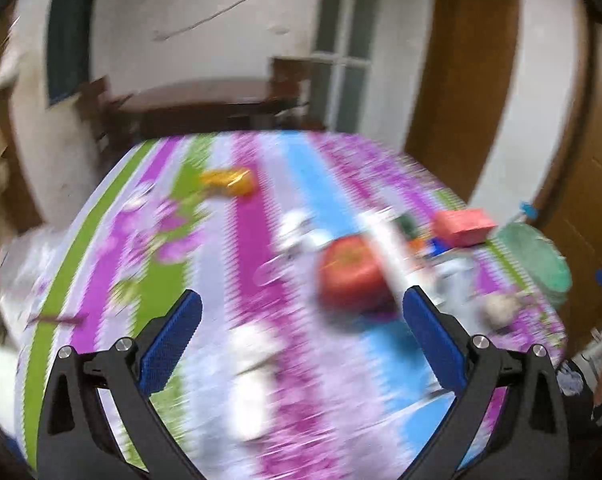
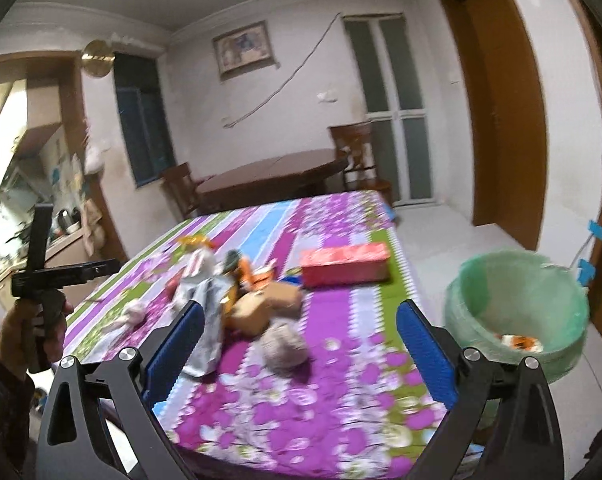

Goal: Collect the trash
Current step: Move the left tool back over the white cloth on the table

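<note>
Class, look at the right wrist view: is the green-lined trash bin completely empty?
No. The trash bin beside the table already holds an orange-and-white scrap at its bottom.

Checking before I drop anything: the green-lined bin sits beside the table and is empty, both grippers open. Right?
Not quite: the bin beside the table already holds some orange-and-white trash, as the right wrist view shows. Both the left gripper and the right gripper are open.
</note>
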Available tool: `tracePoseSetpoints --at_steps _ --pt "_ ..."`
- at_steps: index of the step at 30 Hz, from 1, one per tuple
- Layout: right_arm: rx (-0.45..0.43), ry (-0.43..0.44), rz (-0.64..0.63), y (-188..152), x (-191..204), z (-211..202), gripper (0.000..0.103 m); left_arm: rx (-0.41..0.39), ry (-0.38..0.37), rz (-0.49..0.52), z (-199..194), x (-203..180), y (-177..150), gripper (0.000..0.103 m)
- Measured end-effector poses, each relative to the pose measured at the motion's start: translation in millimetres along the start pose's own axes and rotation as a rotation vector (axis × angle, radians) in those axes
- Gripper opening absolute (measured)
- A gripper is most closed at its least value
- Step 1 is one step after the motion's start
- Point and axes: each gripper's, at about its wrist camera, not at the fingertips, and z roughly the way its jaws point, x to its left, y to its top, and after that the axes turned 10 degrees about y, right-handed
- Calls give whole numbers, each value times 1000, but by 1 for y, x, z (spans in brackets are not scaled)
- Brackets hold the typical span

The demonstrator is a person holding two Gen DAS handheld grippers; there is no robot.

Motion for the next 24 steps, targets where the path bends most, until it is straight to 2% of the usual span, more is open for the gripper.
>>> tracePoseSetpoints --at_steps 5,10,13,15,18,21,24 --pt "86 84 -16 -13 27 39 96 118 13 -41 31 45 -31 97" --pt "180 158 -37 -21 51 87 96 172 14 13 60 39 -37 97" --pt "243 222 -8 -23 51 119 96 195 -15 77 80 33 -34 97" --pt "287 269 24 -17 43 141 96 218 -31 112 87 28 -35 97" --pt "327 295 -11 -1 40 169 96 190 -42 167 86 19 -31 96" --pt "379 319 -4 16 37 187 96 259 -51 149 100 21 -30 96" --pt "405 312 -1 26 41 191 96 265 -34 149 103 23 -30 96"
